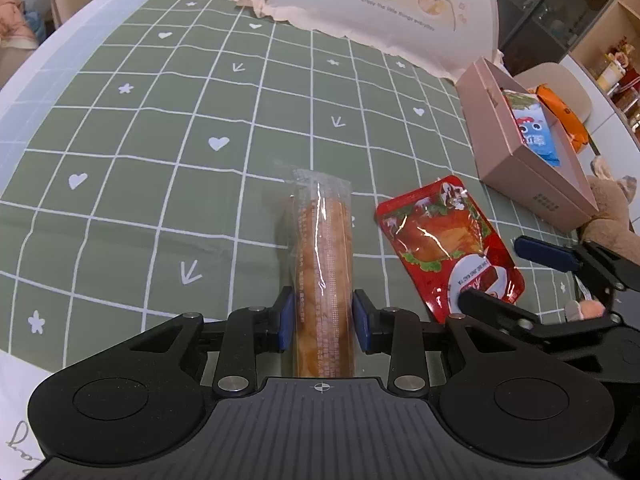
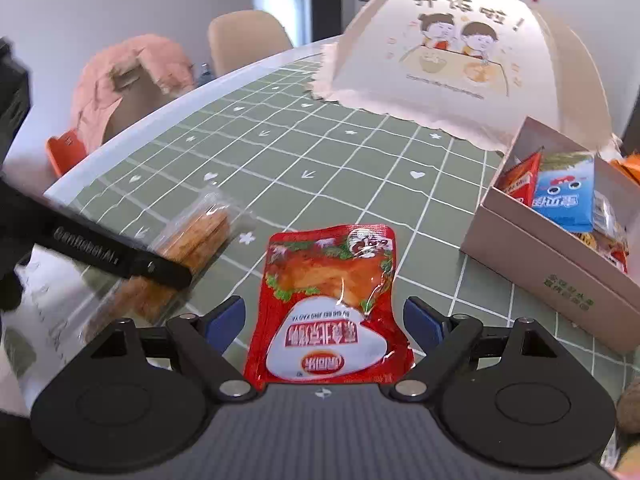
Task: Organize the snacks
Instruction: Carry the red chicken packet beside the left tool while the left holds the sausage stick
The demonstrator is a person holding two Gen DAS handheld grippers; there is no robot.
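Observation:
A long clear-wrapped pack of orange-brown biscuits (image 1: 324,240) points away from me over the green checked tablecloth, and my left gripper (image 1: 323,316) is shut on its near half, blue pads against both sides. In the right wrist view the same biscuit pack (image 2: 196,236) is blurred under one dark left finger (image 2: 120,258). A red roast-duck pouch (image 2: 332,304) lies flat on the cloth between the wide-open jaws of my right gripper (image 2: 324,320); the pads stand clear of it. The red pouch (image 1: 444,240) and the right gripper (image 1: 490,272) also show at the right of the left wrist view.
A beige cardboard box (image 2: 540,264) holding several snack packets stands at the right, with an orange packet (image 1: 568,116) behind it. A cream mesh food cover (image 2: 460,60) sits at the back. A brown plush toy (image 1: 616,208) lies by the box. Chairs and a pink jacket (image 2: 132,76) stand beyond the table edge.

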